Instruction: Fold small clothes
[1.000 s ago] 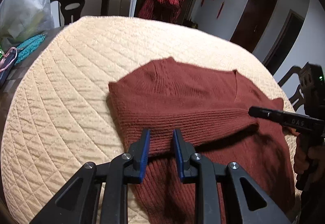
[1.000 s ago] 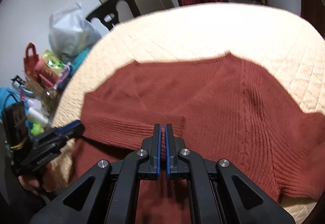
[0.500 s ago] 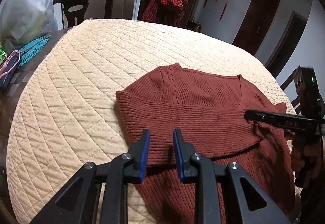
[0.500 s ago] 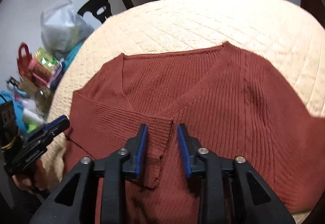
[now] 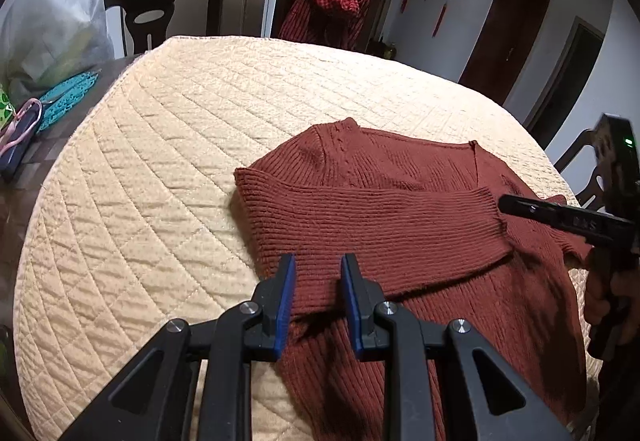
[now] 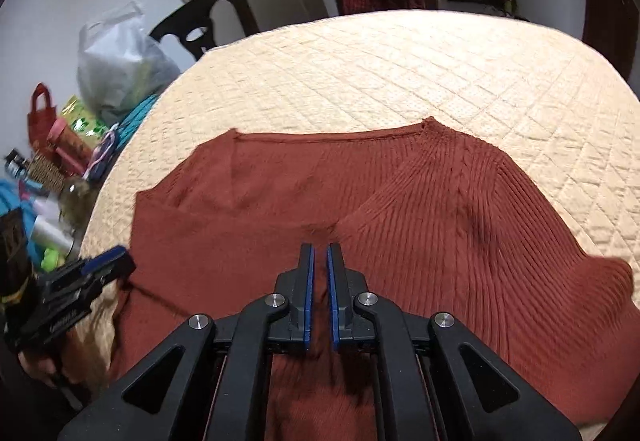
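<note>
Here's the rust-red ribbed knit sweater [image 5: 400,225] lying flat on the cream quilted cover [image 5: 160,181] that dresses the round surface, towards the near right part of it in the left wrist view. One sleeve [image 5: 372,237] is folded across the body, its cuff ending over on the right, just by the tips of the right gripper [image 5: 505,203].

The left gripper [image 5: 318,273] hovers over the near edge of that folded sleeve, blue-lined jaws spread part way, knit showing in the gap, pads not pressing on it.

Over to the right wrist view: the right gripper [image 6: 320,253] points at the middle of the sweater [image 6: 440,225], just below the V of the neckline. Its jaws are closing, only a thin slit left between the blue pads, and no cloth is visibly pinched in there. The left gripper [image 6: 120,257] shows at the far left of this view, at the sweater's edge.

Off the cover on the left sit a clear plastic bag [image 5: 48,21] and a turquoise lacy mat [image 5: 68,101]. Behind the surface stand a dark wooden chair [image 5: 168,5] and a second chair draped in red checked cloth [image 5: 324,9].
</note>
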The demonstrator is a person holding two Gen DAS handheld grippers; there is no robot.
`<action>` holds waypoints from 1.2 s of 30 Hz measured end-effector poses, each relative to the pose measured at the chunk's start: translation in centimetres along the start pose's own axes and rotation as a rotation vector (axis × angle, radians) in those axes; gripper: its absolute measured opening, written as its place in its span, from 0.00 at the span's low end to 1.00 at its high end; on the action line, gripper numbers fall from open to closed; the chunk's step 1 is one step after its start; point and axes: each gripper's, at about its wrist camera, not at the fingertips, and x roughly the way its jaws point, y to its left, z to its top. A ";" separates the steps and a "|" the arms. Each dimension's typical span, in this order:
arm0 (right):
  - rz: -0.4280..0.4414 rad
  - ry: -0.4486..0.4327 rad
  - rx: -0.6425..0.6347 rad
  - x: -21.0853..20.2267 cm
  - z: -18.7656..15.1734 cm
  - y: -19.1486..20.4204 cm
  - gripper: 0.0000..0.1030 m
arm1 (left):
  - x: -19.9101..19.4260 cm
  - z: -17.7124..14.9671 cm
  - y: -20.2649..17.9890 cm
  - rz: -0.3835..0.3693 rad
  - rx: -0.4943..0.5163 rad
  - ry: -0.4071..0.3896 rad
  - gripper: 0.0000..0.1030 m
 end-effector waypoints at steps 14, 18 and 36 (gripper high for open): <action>-0.029 -0.028 -0.126 -4.6 -5.2 2.5 0.18 | -4.0 -3.2 -1.6 0.055 0.030 -0.025 0.25; -0.014 -0.078 -0.131 -7.4 -7.2 3.2 0.19 | -6.6 -5.0 -2.8 0.062 0.025 -0.067 0.28; -0.079 -0.184 -0.068 -14.5 -16.2 2.9 0.34 | -11.2 -11.0 -7.1 0.104 0.023 -0.137 0.37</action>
